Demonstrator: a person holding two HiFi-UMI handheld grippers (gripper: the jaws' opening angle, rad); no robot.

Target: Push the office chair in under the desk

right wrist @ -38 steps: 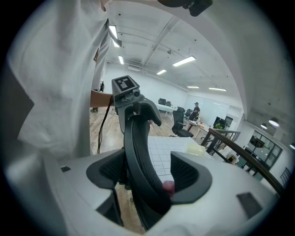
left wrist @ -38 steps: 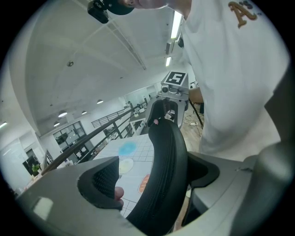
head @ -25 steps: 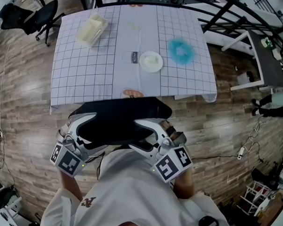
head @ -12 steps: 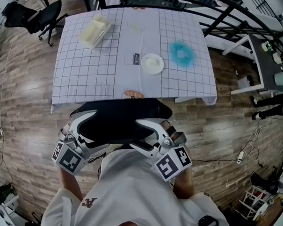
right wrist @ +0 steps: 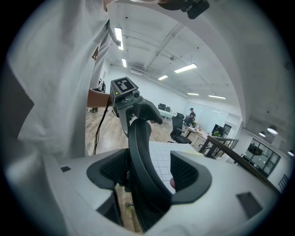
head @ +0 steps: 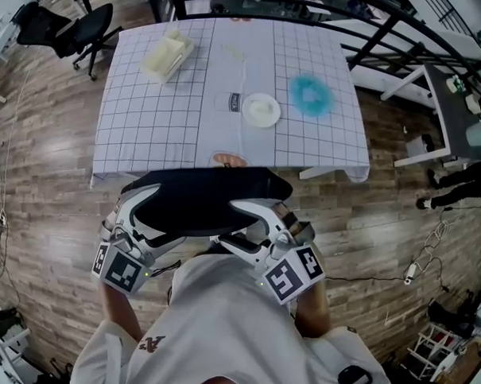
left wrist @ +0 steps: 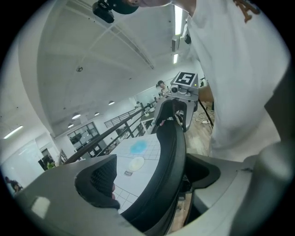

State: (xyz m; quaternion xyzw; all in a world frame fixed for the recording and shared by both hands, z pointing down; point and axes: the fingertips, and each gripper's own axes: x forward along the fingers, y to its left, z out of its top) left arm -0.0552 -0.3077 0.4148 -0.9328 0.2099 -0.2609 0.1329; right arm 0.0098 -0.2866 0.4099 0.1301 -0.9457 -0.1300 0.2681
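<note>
Wood floor (head: 42, 196) surrounds the checked desk (head: 181, 110), and the office chair (head: 201, 201) stands with its backrest at the desk's near edge, no further in than a second ago. Your left gripper (left wrist: 152, 177) has just been opening: its jaws stand wide, with the backrest between them and one pad clear of it. Your right gripper (right wrist: 150, 173) also straddles the backrest, jaws apart, not pinching. You seem to be letting go, so the push looks about finished.

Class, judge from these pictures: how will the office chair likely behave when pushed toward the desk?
The office chair would probably glide easily: the wood floor looks smooth and hard. Its thin, curved backrest may flex a little before the chair moves. Pushed high up, it could tilt or swivel, though its base is hidden.
</note>
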